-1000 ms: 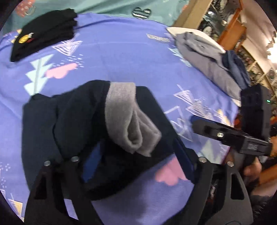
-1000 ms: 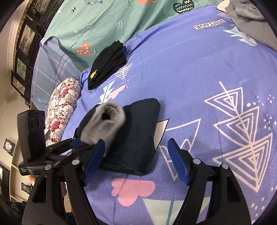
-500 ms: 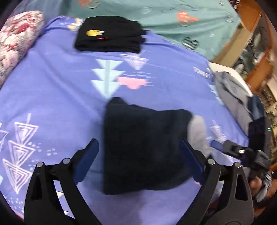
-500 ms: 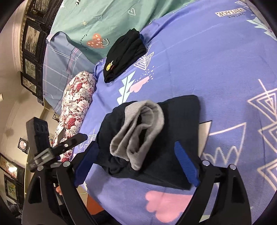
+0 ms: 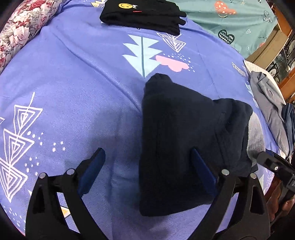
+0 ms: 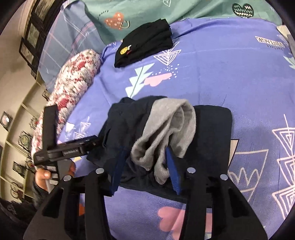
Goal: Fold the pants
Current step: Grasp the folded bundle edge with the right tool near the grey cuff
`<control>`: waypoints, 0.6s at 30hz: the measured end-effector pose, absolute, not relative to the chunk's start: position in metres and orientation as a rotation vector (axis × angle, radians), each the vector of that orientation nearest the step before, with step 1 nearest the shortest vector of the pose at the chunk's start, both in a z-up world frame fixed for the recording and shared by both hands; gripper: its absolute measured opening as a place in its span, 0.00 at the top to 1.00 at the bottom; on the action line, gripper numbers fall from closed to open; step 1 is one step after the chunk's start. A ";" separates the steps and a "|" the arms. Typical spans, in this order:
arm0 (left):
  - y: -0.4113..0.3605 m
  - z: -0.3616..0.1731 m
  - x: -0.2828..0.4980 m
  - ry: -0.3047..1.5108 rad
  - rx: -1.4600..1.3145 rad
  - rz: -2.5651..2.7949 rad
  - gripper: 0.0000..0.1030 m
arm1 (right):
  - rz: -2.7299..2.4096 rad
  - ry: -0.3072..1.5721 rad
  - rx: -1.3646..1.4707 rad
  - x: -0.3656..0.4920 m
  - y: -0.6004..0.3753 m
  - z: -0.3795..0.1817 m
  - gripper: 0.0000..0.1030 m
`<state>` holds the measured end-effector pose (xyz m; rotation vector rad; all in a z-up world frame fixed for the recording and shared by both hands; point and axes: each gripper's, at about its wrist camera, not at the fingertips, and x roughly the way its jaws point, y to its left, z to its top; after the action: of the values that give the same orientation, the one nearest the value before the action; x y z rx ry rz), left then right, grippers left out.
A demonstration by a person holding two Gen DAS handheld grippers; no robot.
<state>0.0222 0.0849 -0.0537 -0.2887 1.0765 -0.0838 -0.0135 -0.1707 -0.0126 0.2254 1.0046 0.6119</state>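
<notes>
The navy pants [image 5: 184, 138] lie folded into a thick bundle on the purple patterned sheet [image 5: 73, 92]. A grey inner fold [image 6: 166, 133] shows on top of the pants [image 6: 212, 129] in the right wrist view. My left gripper [image 5: 147, 171] is open wide, one finger over the bundle's near edge, the other over bare sheet. My right gripper [image 6: 145, 171] has its jaws closing around the grey fold and the navy cloth beside it, and both pads touch fabric. Each view catches the other gripper at its side: the right gripper [image 5: 274, 166] and the left gripper [image 6: 73, 149].
A black folded garment [image 5: 142, 14] with a yellow smiley lies at the far end of the sheet. A floral pillow [image 5: 22, 31] lies along the left. Grey and blue clothes [image 5: 271, 103] are piled on the right edge. A teal cover [image 5: 230, 22] lies behind.
My left gripper has let go of the bundle and swung to its left side, jaws wider. The right gripper's jaws have narrowed onto the grey fold, which is now bunched between them.
</notes>
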 end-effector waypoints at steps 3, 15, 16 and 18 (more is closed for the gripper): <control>0.083 -0.053 0.022 1.078 -0.283 -0.092 0.08 | 0.588 1.026 0.204 -0.010 -0.164 -0.021 0.69; 0.092 -0.055 0.022 1.091 -0.348 -0.134 0.06 | 0.605 0.951 0.294 -0.019 -0.199 0.002 0.88; 0.090 -0.058 0.022 1.099 -0.353 -0.144 0.04 | 0.563 0.974 0.290 -0.017 -0.204 -0.007 0.88; 0.085 -0.061 0.024 1.108 -0.352 -0.154 0.04 | 0.484 1.024 0.275 -0.013 -0.212 -0.029 0.85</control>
<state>0.0237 0.0849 -0.0611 -0.3518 1.1081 -0.1537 -0.0131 -0.2123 -0.0291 0.2751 1.0240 0.4841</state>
